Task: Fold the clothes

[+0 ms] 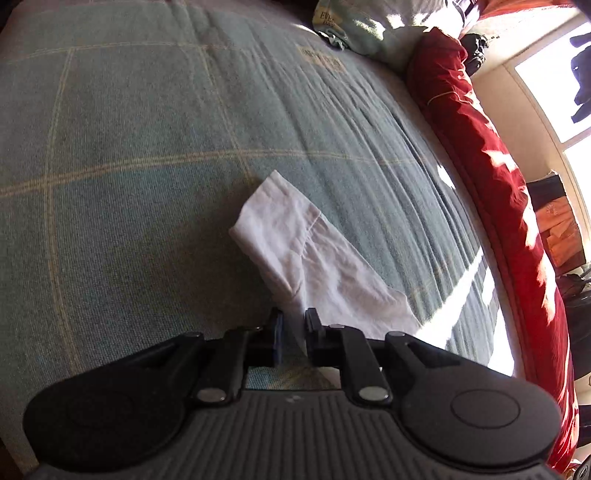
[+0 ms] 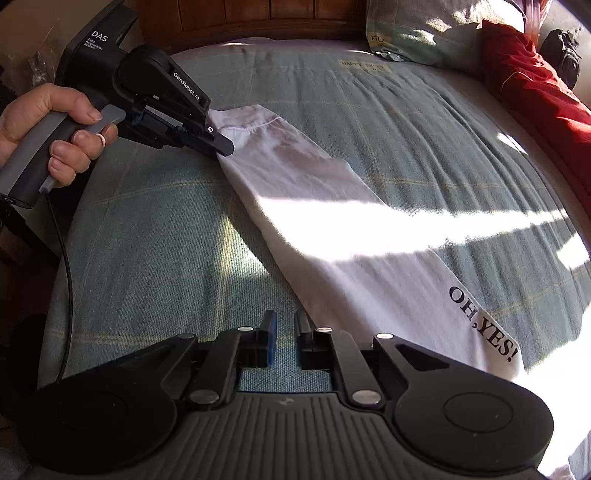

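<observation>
A white shirt (image 2: 332, 221) with the black print "OH,YES!" (image 2: 480, 328) lies folded into a long strip on the green checked bed cover (image 2: 147, 240). My left gripper (image 2: 223, 147), held in a person's hand (image 2: 55, 122), is clamped on the strip's far end by the sleeve seam. In the left wrist view the white shirt (image 1: 295, 240) fills the gap between the left gripper (image 1: 294, 325) fingers. My right gripper (image 2: 286, 325) hovers at the strip's near left edge. Its jaws stand a narrow gap apart with only bed cover showing between them.
A red quilt (image 2: 535, 92) is bunched along the bed's right side, with a pale pillow (image 2: 424, 33) and a black bag (image 2: 565, 51) at the head. A wooden headboard (image 2: 258, 14) runs behind. Bright sun streaks cross the cover. A window (image 1: 554, 74) is at right.
</observation>
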Available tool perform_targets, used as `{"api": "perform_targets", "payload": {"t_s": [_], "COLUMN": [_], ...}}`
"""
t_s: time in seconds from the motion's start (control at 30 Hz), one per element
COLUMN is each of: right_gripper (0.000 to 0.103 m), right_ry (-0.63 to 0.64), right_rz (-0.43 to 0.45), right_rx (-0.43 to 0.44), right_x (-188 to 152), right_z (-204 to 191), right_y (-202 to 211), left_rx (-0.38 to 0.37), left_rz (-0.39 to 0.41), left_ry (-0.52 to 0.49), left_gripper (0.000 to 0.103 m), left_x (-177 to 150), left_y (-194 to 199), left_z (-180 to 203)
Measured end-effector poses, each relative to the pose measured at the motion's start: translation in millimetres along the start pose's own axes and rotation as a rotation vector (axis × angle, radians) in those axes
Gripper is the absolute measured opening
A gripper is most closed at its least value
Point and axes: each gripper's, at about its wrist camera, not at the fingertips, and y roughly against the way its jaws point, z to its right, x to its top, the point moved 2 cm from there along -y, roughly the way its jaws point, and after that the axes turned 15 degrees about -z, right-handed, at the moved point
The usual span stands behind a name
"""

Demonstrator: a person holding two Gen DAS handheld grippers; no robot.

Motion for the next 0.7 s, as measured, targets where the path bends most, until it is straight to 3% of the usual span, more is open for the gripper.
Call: {"api": "perform_targets", "payload": {"t_s": [0.2, 0.23, 0.27, 0.3, 0.43, 0.53, 0.7], "right_gripper": [0.028, 0.033, 0.048, 0.054, 0.053, 0.053, 0.054], "right_ry": [-0.243, -0.275, -0.305, -0.333, -0.352, -0.37, -0.433], "right_rz": [-0.011, -0.01, -0.005, 0.008, 0.027, 0.035, 0.051], "right_rx": [0.087, 0.123, 0.162, 0.204, 0.344, 0.314, 0.169], "right_x": [16.7, 20.1, 23.3, 26.1, 27.7, 9.3, -37.6], "right_z": [25.4, 28.3, 30.4, 31.2, 26.8, 25.7, 41.4], "right_y": [-27.6, -33.4, -37.2, -38.1, -26.1, -8.3, 21.4], "left_rx": [0.15, 0.165, 0.169, 0.173, 0.184, 0.214, 0.257], "left_rz": [0.06, 0.063, 0.06, 0.058, 0.044, 0.033, 0.036], "left_ry": [-0.098, -0.131, -0.169, -0.206, -0.407, -0.619, -0.913], "left_gripper": [0.036, 0.038, 0.042, 0.042, 0.045, 0.045, 0.045], "left_x": [2.9, 1.4, -0.5, -2.3, -13.3, -30.5, -65.4], "left_y": [23.1, 25.4, 24.9, 24.4, 18.0, 4.1, -25.5], "left_z": [5.7, 9.0, 15.7, 22.3, 56.7, 87.7, 126.8]}}
